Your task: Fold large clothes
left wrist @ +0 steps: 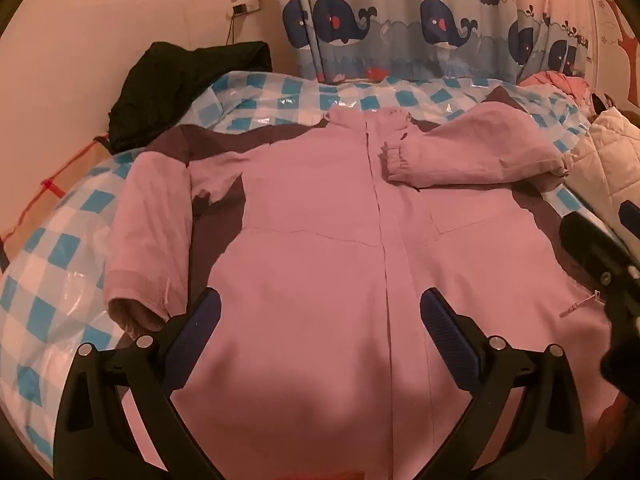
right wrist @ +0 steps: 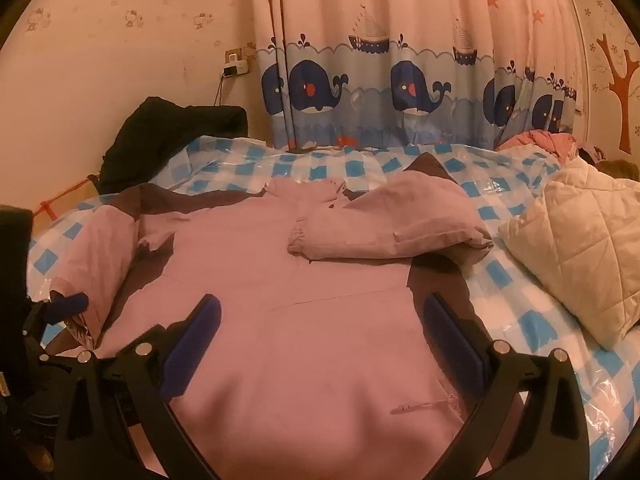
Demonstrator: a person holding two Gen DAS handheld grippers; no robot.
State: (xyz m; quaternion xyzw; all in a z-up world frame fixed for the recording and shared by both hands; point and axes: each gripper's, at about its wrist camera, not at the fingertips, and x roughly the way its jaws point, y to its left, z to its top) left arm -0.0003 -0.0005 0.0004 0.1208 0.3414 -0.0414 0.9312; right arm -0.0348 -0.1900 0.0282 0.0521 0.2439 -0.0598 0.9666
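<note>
Both tools gape; only right view shows cream quilt (right wrist: 572, 240) whole.

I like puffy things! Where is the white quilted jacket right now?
The white quilted jacket lies at the right edge of the bed in the right wrist view, on the blue checked cover, just right of the pink jacket.

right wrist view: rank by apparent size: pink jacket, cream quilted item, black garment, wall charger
1. pink jacket, though nearest the camera
2. cream quilted item
3. black garment; close to the quilted item and farther off, so that order is unsure
4. wall charger
</note>
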